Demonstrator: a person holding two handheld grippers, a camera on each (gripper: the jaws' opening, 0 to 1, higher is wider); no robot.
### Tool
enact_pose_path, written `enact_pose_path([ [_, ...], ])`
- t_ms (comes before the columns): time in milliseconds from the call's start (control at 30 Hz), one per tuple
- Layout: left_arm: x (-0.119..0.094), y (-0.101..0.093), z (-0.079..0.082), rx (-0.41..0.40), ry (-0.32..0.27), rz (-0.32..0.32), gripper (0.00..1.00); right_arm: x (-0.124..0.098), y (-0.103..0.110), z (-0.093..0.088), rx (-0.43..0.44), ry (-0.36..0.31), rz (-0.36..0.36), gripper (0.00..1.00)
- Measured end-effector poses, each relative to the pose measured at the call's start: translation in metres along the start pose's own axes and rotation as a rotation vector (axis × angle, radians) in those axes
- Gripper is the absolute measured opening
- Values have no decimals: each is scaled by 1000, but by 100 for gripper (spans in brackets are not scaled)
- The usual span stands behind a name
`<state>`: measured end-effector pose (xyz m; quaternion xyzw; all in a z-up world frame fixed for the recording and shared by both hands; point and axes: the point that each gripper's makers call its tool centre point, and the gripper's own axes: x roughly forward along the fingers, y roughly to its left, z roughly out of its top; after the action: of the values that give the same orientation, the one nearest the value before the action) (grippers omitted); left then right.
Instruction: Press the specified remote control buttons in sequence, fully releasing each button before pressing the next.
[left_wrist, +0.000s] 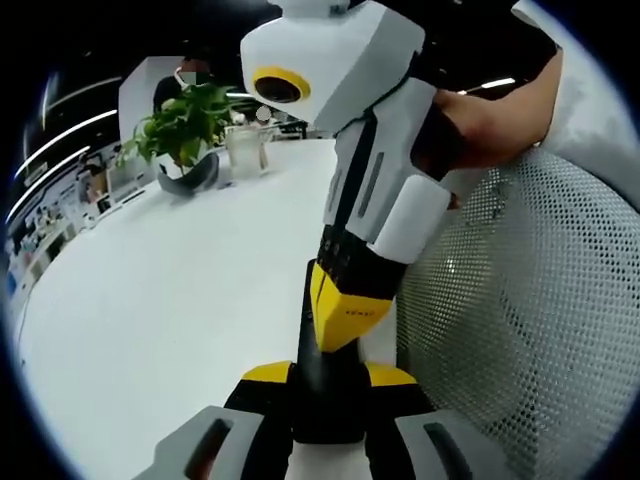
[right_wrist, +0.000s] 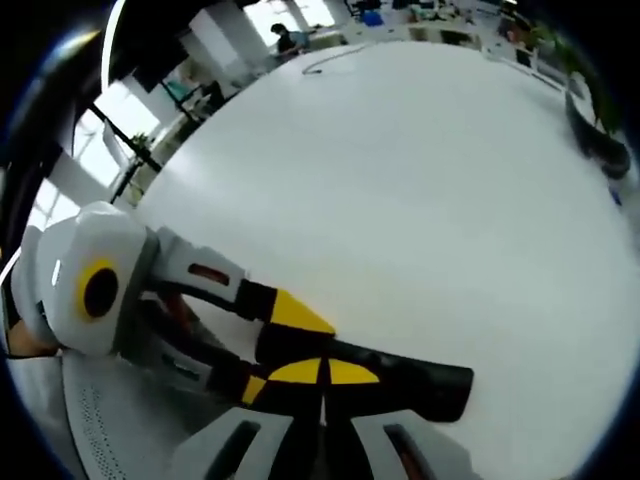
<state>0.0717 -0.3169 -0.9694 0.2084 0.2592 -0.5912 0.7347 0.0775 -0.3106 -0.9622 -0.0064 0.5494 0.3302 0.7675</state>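
Note:
A black remote control (left_wrist: 328, 410) stands upright between my left gripper's (left_wrist: 328, 375) yellow-tipped jaws, which are shut on its sides. From above right, my right gripper (left_wrist: 345, 315) comes down with its jaws shut together, tips resting on the remote's upper face. In the right gripper view those shut tips (right_wrist: 325, 372) sit on the remote (right_wrist: 420, 385), which stretches off to the right over the table. The left gripper (right_wrist: 275, 350) reaches in from the left and clamps the remote's near end. The buttons are hidden under the tips.
The white table (left_wrist: 180, 300) spreads wide beneath. A potted plant (left_wrist: 185, 125) and a clear glass jar (left_wrist: 245, 150) stand at its far end. A white mesh chair (left_wrist: 530, 320) sits close on the right, with a person's hand (left_wrist: 480, 120) on the right gripper.

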Motion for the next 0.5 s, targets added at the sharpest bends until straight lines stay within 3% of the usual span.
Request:
enact_pose_path([
  [500,1,0,1,-8,-1,0,25,0,-1,0,6,-7,-7,0],
])
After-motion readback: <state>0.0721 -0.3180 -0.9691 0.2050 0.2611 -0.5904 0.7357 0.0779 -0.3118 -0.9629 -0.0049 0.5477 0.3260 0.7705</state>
